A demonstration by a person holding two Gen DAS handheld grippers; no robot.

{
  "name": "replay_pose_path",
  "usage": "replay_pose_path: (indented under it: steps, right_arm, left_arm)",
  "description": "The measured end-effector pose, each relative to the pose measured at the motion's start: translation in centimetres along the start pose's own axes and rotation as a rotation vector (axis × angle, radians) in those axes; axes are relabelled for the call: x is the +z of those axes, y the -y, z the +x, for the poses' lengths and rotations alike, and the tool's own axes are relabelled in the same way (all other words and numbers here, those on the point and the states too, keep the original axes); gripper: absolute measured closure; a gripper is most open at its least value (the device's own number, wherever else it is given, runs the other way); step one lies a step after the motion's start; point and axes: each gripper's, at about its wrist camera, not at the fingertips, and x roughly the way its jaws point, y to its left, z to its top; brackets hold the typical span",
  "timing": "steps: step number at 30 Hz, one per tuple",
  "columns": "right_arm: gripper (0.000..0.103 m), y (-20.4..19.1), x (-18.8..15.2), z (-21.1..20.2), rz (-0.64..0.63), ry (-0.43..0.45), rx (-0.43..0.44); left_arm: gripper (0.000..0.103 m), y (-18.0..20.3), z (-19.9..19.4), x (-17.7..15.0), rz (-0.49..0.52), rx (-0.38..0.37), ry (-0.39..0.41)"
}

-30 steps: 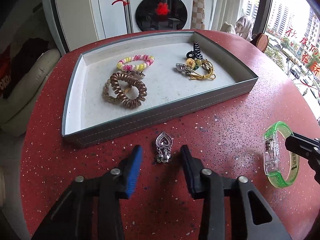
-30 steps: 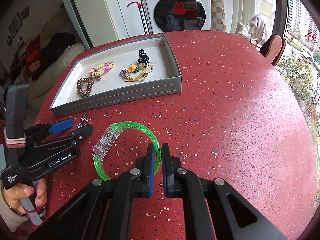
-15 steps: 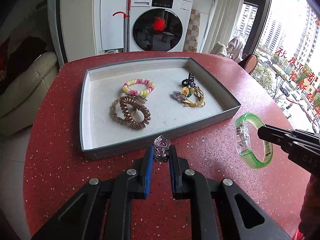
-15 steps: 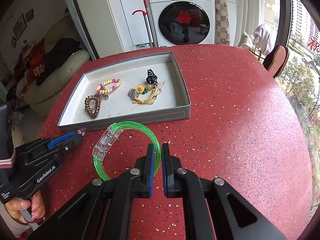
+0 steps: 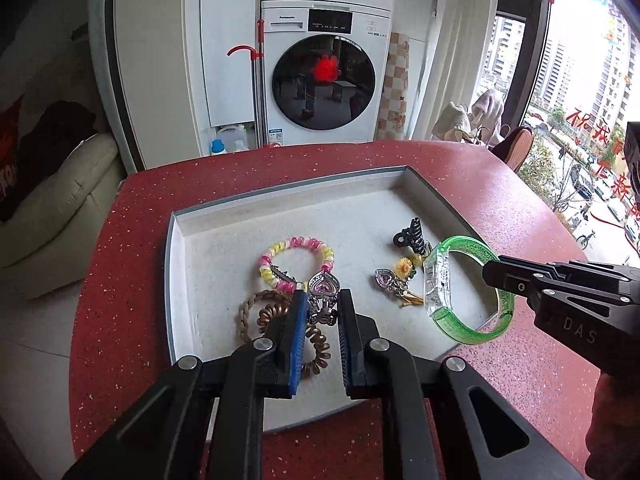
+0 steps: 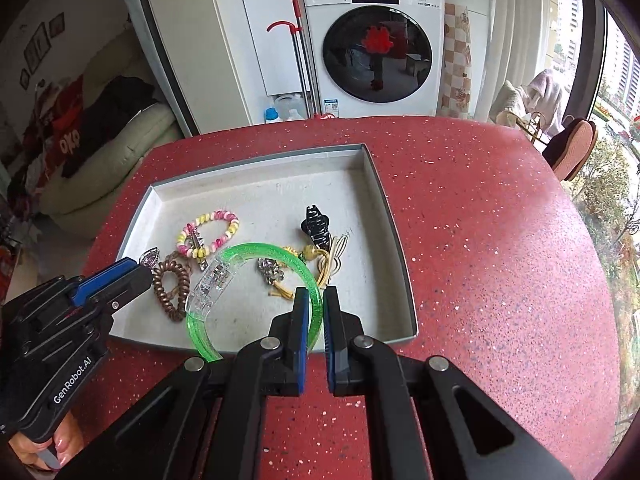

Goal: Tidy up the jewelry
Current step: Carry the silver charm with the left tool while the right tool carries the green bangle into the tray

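Now, my left hand-held gripper (image 5: 323, 309): pinching the silver heart clip (image 5: 322, 292) above the tray (image 5: 175, 240).
My right hand-held gripper (image 6: 316, 305): clamped on the green bangle (image 6: 256, 251).

Left tool (image 5: 323, 304) angled downward, pads (image 5: 297, 320) nearly together, pinching a small silver heart pendant (image 5: 322, 288) at the tips. Right tool (image 6: 316, 304) angled downward, pads clamped tight on the rim of a green bangle (image 6: 240, 252). Bare hand (image 6: 44, 446) grips left tool's handle, fingertips visible low in right wrist view.

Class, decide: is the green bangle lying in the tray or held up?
Held up: the right tongs pinch the green bangle above the tray.
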Motion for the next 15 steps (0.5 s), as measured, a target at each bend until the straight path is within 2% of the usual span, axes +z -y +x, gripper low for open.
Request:
replay_pose_path:
  steps: [6, 15]
  right_arm:
    - [0.095, 0.5, 1.4, 3.2, 0.029, -0.034, -0.007]
    - [0.095, 0.7, 1.0, 6.3, 0.026, -0.074, -0.029]
  left_arm:
    - [0.07, -0.1, 3.0, 0.8, 0.015, 0.044, -0.024]
    - [0.07, 0.1, 5.2, 0.1, 0.042, 0.087, -0.059]
